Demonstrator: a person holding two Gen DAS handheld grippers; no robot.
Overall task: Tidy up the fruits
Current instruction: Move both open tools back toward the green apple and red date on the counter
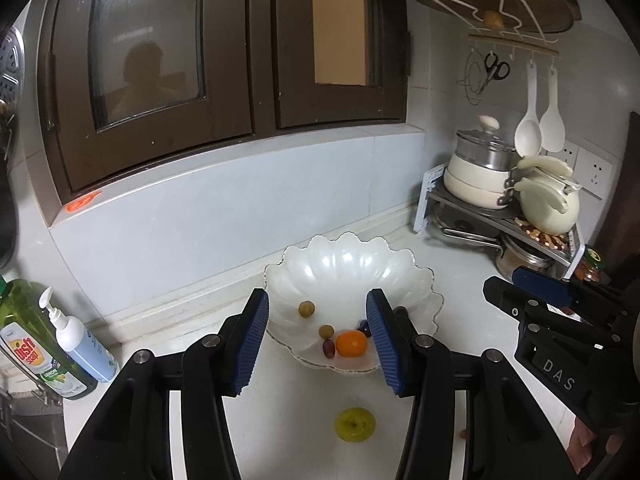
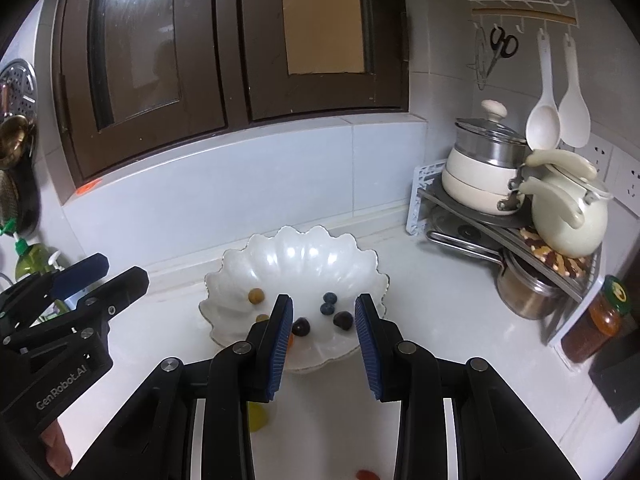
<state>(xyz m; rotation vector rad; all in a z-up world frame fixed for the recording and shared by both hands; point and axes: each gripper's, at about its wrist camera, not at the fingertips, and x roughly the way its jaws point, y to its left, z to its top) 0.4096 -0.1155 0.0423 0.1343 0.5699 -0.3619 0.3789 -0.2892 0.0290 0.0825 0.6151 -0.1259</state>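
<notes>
Several small fruits lie in the scalloped white bowl (image 1: 348, 264) near the tabletop's back edge; only the right view shows two blueberries (image 2: 329, 303). Both hand-held grippers, left (image 1: 318, 340) and right (image 2: 323, 344), hover part-open, empty.

A home kitchen: white tiled counter (image 2: 440, 300), stacked cream pots (image 2: 480, 172) at two o'clock, hanging white plastic spoons (image 2: 556, 112) above them.
</notes>
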